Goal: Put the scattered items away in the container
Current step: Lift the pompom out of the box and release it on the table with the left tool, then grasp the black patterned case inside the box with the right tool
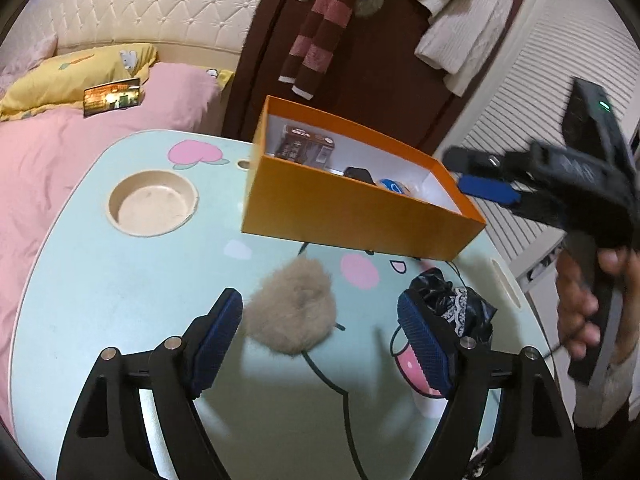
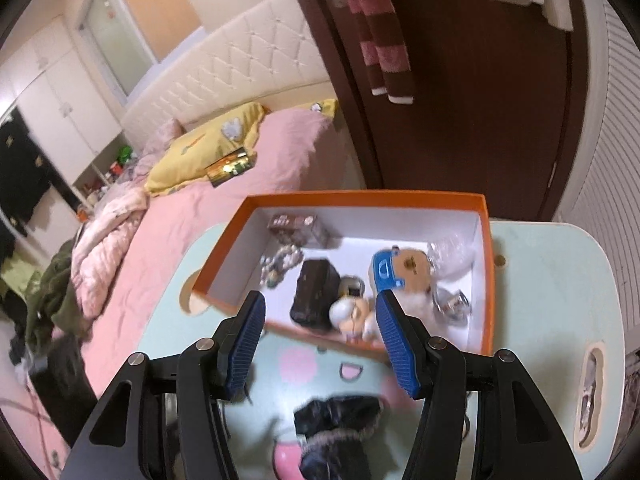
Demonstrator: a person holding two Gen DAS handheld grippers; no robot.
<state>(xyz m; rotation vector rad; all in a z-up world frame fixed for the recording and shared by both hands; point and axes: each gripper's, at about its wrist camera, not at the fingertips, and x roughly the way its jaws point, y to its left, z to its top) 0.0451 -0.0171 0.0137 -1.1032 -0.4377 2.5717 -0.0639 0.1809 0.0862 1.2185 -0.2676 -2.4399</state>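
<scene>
The left gripper (image 1: 320, 344) hung wide over the table (image 1: 120, 300), nothing pinched; a tan pompom (image 1: 294, 308) lay between its pads, nearer the left one, and a black lace-trimmed bundle (image 1: 452, 304) sat against the right pad. The right gripper (image 2: 320, 344) stood half open and empty above the bundle (image 2: 340, 420), blurred. Beyond lay the orange box (image 2: 486, 280), already holding a dark case (image 2: 316, 296), beads (image 2: 280, 264), a blue figure (image 2: 386, 274) and other bits. Behind was a pink bed (image 1: 80, 140).

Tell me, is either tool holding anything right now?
No. The left tool stands open around the fluffy pompom, not pinching it; the right tool is open and empty.
</scene>
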